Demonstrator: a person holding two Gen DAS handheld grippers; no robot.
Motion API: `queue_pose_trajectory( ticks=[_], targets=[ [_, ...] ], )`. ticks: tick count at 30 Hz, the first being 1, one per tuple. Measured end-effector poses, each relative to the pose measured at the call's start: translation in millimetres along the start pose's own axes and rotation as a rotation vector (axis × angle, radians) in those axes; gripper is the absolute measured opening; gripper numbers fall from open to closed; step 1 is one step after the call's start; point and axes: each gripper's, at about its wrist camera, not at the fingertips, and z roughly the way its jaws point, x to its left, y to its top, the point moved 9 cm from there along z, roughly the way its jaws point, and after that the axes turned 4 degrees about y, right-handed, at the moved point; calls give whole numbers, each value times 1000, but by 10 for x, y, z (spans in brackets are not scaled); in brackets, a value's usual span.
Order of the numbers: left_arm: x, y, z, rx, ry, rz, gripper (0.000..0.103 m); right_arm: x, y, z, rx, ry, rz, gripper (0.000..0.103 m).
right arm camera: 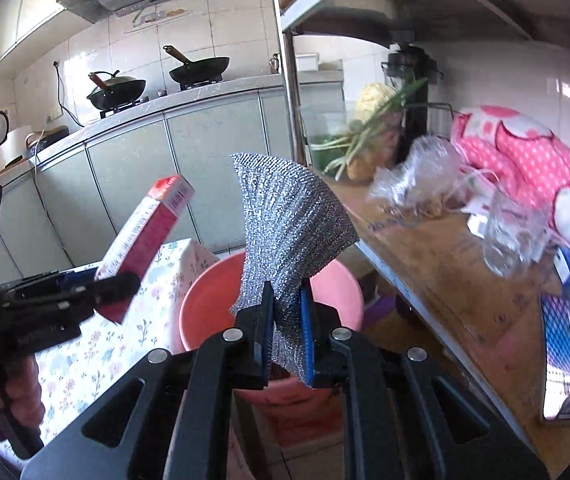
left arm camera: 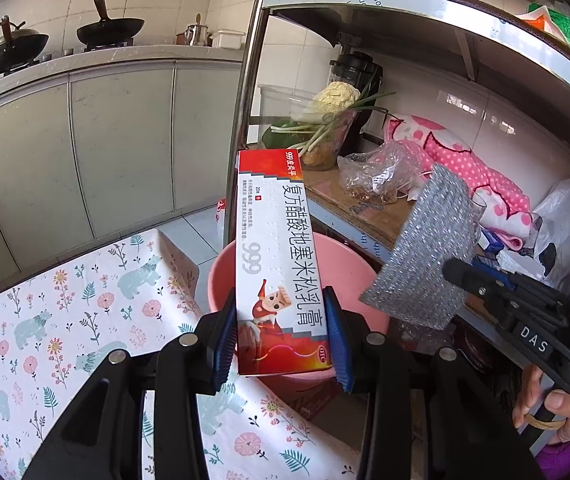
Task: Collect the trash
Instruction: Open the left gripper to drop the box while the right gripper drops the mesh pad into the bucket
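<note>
My left gripper (left arm camera: 281,334) is shut on a red and white medicine box (left arm camera: 275,256), held upright above a pink plastic bin (left arm camera: 355,276). My right gripper (right arm camera: 287,332) is shut on a silver scouring cloth (right arm camera: 289,220) that fans out above the same pink bin (right arm camera: 209,308). In the left wrist view the silver cloth (left arm camera: 425,256) hangs at the right, pinched by the right gripper (left arm camera: 455,274), which a hand holds. The right wrist view shows the left gripper (right arm camera: 119,284) at the left with the medicine box (right arm camera: 145,232) tilted in its jaws.
A floral cloth-covered box (left arm camera: 65,312) sits left of the bin. A metal shelf rack (left arm camera: 249,92) stands behind it, holding a clear plastic bag (left arm camera: 381,176), vegetables (left arm camera: 329,116), a pink dotted cloth (left arm camera: 457,160) and a blue box (right arm camera: 565,356). Woks (left arm camera: 109,28) sit on the far counter.
</note>
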Motion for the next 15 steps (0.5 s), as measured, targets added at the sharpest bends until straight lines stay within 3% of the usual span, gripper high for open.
queue_pose_trajectory(
  ticks=[15],
  targets=[
    [-118, -26, 483, 51, 23, 21, 40, 54, -126, 514, 115, -61, -20, 12]
  ],
)
